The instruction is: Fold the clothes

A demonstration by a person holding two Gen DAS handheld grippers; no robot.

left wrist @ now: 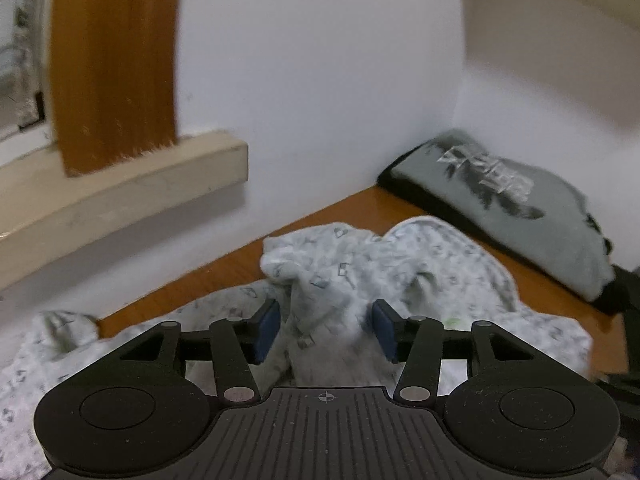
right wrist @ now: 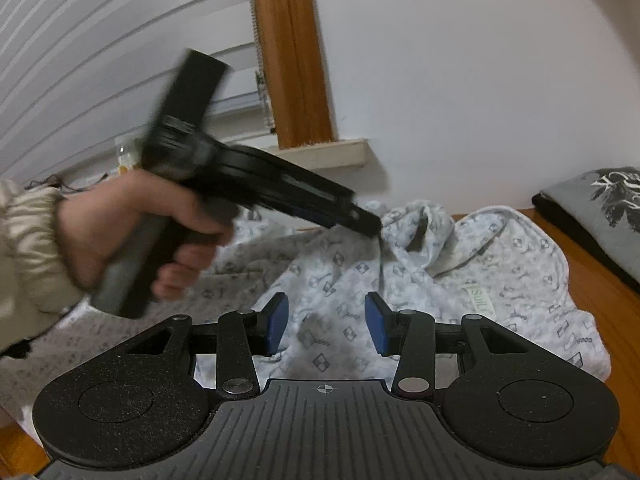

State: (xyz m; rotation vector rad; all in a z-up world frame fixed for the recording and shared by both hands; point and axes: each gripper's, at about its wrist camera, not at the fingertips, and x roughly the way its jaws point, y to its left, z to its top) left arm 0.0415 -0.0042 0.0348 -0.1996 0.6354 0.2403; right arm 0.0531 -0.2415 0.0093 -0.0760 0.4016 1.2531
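A white patterned garment [right wrist: 440, 280] lies crumpled on the wooden table [right wrist: 600, 280], its green label facing up. It also shows in the left wrist view [left wrist: 440, 264]. My left gripper [left wrist: 326, 330] is open with a raised fold of this cloth standing between its blue pads [left wrist: 266, 330]. In the right wrist view the left gripper [right wrist: 370, 222] points down at the garment's collar, held by a hand. My right gripper [right wrist: 326, 322] is open and empty, just above the garment's near part.
A folded grey shirt [left wrist: 520, 208] with a dark print lies on a dark garment at the table's far right, against the white wall; it also shows in the right wrist view [right wrist: 600, 208]. A window sill [left wrist: 120, 200], wooden frame and blinds [right wrist: 100, 60] stand at the left.
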